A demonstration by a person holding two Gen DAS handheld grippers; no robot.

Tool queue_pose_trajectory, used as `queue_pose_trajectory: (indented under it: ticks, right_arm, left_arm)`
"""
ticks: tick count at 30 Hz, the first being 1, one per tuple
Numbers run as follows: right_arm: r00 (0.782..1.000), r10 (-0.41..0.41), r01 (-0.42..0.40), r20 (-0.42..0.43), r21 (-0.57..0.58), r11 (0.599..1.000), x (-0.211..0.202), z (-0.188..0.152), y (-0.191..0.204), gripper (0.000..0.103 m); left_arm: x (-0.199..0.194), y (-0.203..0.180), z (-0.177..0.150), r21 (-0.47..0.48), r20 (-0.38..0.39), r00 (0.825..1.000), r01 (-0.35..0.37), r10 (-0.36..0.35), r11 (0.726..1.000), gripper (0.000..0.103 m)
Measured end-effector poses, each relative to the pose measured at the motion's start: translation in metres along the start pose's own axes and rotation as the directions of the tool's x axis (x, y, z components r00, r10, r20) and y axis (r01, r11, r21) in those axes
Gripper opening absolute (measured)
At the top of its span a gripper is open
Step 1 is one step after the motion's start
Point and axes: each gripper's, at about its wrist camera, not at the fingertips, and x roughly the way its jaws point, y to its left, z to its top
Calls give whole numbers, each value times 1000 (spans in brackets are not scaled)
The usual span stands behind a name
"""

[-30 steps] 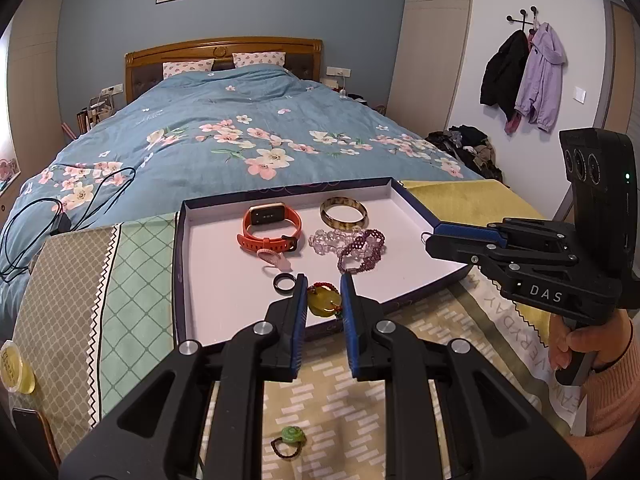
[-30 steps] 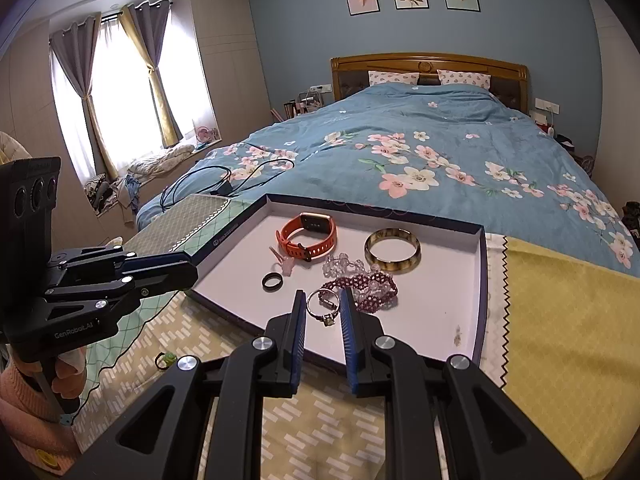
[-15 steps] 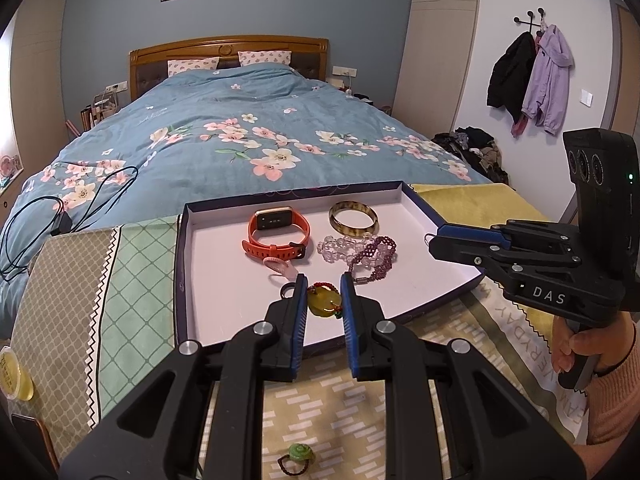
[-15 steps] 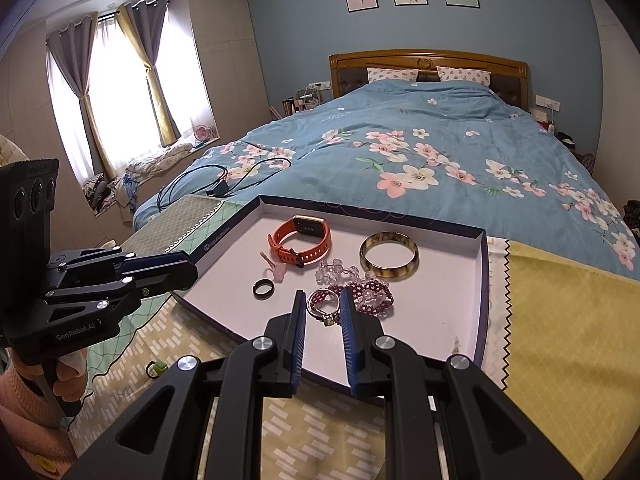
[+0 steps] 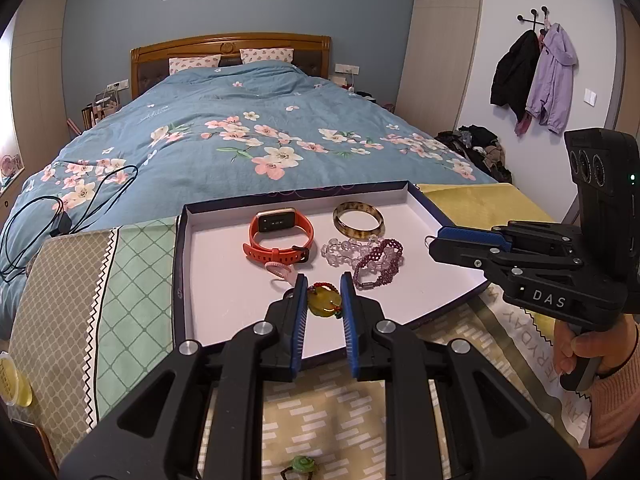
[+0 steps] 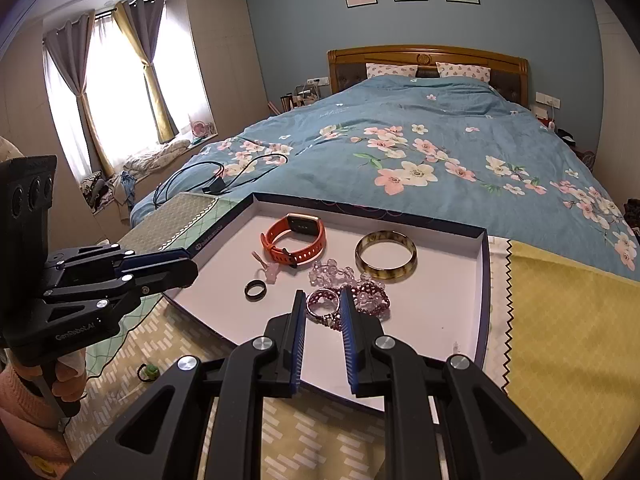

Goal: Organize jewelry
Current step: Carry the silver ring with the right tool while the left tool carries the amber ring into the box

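A: What is shown in the left wrist view?

B: The left gripper (image 5: 323, 292) is seen from behind, held above the near edge of a shallow white tray (image 5: 224, 300) with a dark rim. A yellow-green pendant (image 5: 324, 303) on a red beaded cord is clamped between its blue pads. Further into the tray an orange smartwatch (image 5: 280, 236), an amber bangle (image 5: 358, 221), a clear bead bracelet (image 5: 344, 249) and a purple bead bracelet (image 5: 378, 264) are laid out; the two bead bracelets touch. A small pink piece (image 5: 280, 270) is seen just beyond the fingertips. A green ring (image 5: 302, 466) is left outside the tray, on the patterned cloth (image 5: 320, 408) below the gripper. At the right, the right gripper (image 5: 434, 242) is held by a hand (image 5: 588, 356) in a pink sleeve, and a thin silver ring (image 5: 430, 241) is pinched at its tip.

A: And the right wrist view?

B: The right gripper (image 6: 322, 308) is seen over the near part of the tray (image 6: 448, 312), its pads closed on a silver ring (image 6: 320, 307) with a small stone. A black ring (image 6: 255, 290) is seen lying flat on the tray to the left, near the pink piece (image 6: 271, 272). The smartwatch (image 6: 294, 238) and bangle (image 6: 386, 255) lie further back. The left gripper (image 6: 190, 268) is seen at the left edge, tip over the tray's corner; what it holds cannot be told from here. A flowered blue bedspread (image 6: 420, 152) is spread behind.
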Motion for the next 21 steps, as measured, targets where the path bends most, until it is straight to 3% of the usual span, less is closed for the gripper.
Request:
queue_pose_trajectory:
  ticks: [21]
  right_arm:
    - [999,-11,10,-40,-16,1000,14,1,-4,15]
  left_arm:
    - [20,5,4,-4,-31,999,-10,10,1000,17]
